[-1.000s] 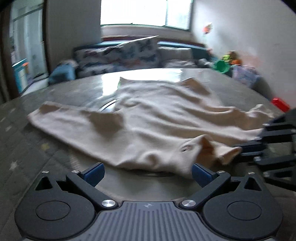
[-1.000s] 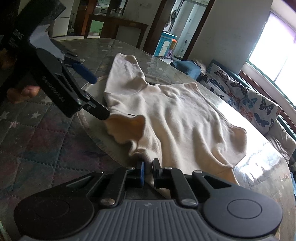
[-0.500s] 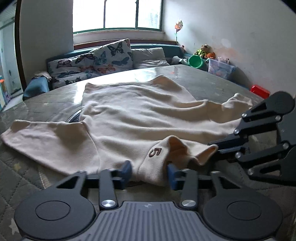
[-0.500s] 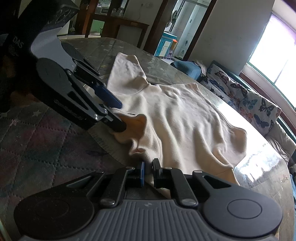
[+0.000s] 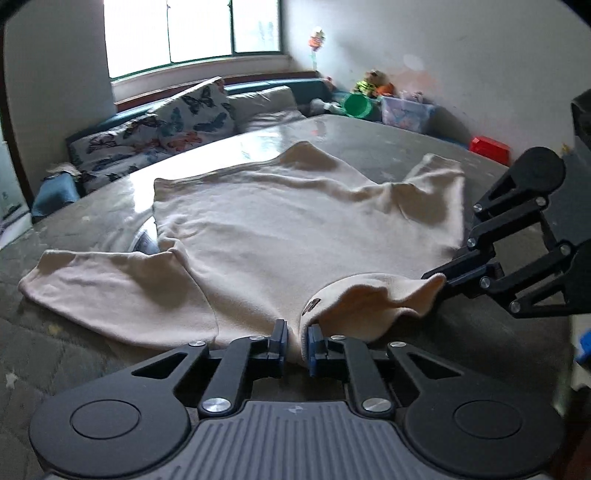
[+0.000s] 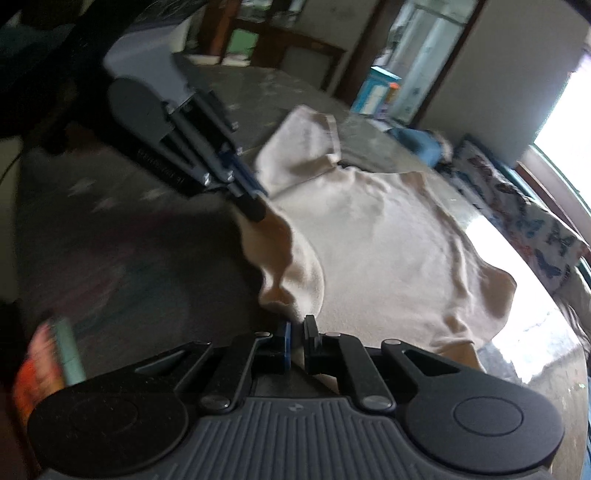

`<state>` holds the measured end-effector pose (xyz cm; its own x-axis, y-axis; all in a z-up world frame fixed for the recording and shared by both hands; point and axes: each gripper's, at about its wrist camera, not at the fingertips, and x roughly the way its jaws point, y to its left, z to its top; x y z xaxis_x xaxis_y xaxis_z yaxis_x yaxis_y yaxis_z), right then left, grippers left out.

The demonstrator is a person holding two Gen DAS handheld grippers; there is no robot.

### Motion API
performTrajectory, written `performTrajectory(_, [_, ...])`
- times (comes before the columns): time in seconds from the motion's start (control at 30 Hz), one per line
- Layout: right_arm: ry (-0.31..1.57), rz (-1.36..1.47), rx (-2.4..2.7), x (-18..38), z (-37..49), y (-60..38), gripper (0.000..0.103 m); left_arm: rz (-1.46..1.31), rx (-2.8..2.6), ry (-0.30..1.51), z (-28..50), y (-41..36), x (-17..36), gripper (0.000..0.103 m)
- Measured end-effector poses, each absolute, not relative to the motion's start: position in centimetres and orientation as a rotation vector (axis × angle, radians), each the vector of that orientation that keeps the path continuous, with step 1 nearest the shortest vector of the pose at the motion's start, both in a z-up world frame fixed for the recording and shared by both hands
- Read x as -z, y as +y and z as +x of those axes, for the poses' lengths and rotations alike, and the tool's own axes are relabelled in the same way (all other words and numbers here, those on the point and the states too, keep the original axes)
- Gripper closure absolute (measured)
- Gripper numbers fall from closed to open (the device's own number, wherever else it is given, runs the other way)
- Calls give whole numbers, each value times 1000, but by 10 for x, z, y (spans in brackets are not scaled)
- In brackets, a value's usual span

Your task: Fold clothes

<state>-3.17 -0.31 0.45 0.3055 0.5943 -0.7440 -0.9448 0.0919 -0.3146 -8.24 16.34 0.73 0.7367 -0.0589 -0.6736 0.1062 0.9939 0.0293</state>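
A: Cream long-sleeved knit sweater (image 5: pixel 295 236), spread flat on my grey star-patterned tabletop (image 5: pixel 55 354), collar edge nearest both cameras. How does the left side read to you?

B: My left gripper (image 5: pixel 296 341) has its blue-padded jaws closing, nearly together, with the sweater's near edge pinched between them, just beside the small dark mark on the fabric (image 5: pixel 312 306). From the right wrist view the same gripper (image 6: pixel 255 206) comes in from the upper left and meets the cloth at a raised fold.

A: And my right gripper (image 6: pixel 297 341)?

B: Jaws all but closed on the collar edge, a thin lip of cream fabric showing between the pads. From the left wrist view it reaches in from the right side (image 5: pixel 436 276), its tips clamped on a lifted point of the collar.

A: Between my two grips the collar stands up off the table in a loose hump. One sleeve (image 5: pixel 110 291) lies out to the left of the left wrist view; the other (image 5: pixel 439 192) runs off to the far right.

B: Beyond the table I see a butterfly-print cushion (image 5: pixel 192 114), a bright window (image 5: pixel 184 29) and a green bowl (image 5: pixel 356 105) by the wall. The right wrist view is blurred.
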Motion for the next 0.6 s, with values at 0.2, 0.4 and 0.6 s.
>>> performTrajectory(0.2, [576,-876,-1301,-17,-48,-17,95,80,142,794,-103,159,-10,72])
performTrajectory(0.4, [657,-674,-1273,-51,-10,-26,94,-2,52,779,-106,194,-27,33])
performTrajectory(0.6, [680,-481,-1051,-65,57,-32,83,-14,-159,708,-92,228,-35,28])
